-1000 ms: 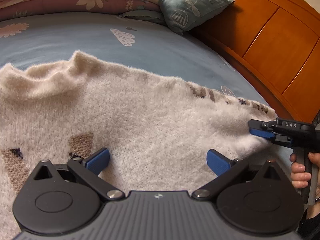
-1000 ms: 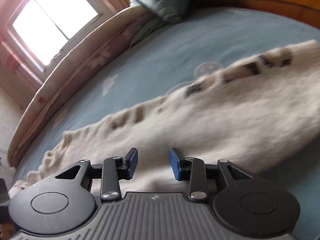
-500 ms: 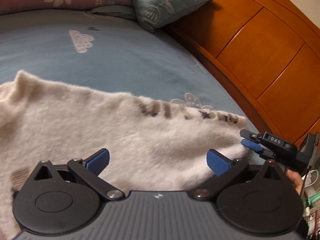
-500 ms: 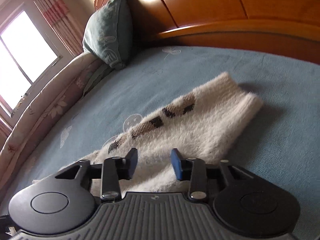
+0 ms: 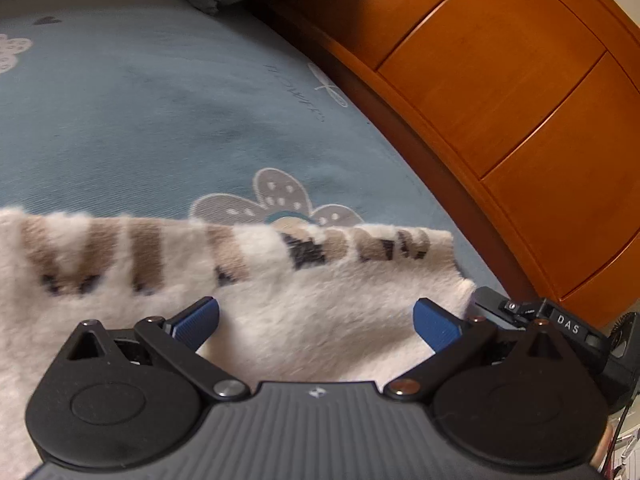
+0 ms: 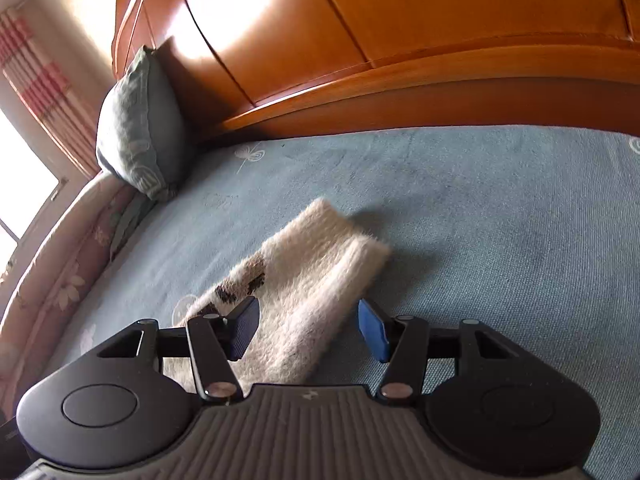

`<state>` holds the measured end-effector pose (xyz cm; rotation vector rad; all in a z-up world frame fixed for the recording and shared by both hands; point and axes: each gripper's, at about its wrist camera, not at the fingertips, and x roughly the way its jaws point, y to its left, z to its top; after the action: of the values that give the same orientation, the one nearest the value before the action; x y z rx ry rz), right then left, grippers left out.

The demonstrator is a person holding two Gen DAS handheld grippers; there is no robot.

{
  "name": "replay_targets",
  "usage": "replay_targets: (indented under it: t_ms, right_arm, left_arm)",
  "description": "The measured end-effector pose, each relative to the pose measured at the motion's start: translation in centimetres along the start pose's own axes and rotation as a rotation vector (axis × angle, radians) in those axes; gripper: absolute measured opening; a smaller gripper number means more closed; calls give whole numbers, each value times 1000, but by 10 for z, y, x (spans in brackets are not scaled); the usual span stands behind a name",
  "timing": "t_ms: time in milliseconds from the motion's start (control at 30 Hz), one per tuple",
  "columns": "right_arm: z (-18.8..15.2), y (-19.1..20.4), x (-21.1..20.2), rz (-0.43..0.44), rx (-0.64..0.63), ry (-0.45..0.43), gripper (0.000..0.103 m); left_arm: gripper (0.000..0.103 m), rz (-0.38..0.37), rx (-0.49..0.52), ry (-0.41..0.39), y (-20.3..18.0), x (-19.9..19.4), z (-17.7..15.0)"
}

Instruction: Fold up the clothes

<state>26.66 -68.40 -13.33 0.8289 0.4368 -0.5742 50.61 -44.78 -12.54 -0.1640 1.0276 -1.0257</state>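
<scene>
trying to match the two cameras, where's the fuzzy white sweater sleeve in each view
Left wrist view: the sleeve lies across the lower middle, its cuff end at right by the right tool.
Right wrist view: the sleeve runs up from between the open tool's fingers to the picture's centre.
Shared landmark: the orange wooden headboard.

- Left gripper [image 5: 316, 322]: matte black body, ribbed grey centre panel with a small white logo, two round housings with disc insets.
- Its fingers [image 5: 196, 322] carry ridged blue pads on black linkages with silver and copper-toned pivot screws.
- Right gripper [image 6: 308, 330]: same build; a white "DAS" label on its side.
</scene>
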Motion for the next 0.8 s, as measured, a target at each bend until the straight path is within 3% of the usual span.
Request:
replay_targets:
  t_ms: [200, 367, 567, 800]
  right_arm:
    - [11, -16, -9, 7, 71, -22, 62]
    - [20, -39, -17, 13, 167, -39, 63]
    - [24, -53, -24, 24, 243, -54, 63]
    - [23, -64, -19, 58, 277, -57, 63]
  left_arm:
    - [102, -94, -15, 34, -42, 61, 17]
    - [102, -59, 3, -2, -69, 92, 23]
    - [102, -20, -51, -29, -82, 91, 22]
    - [102, -144, -95, -36, -66, 74, 24]
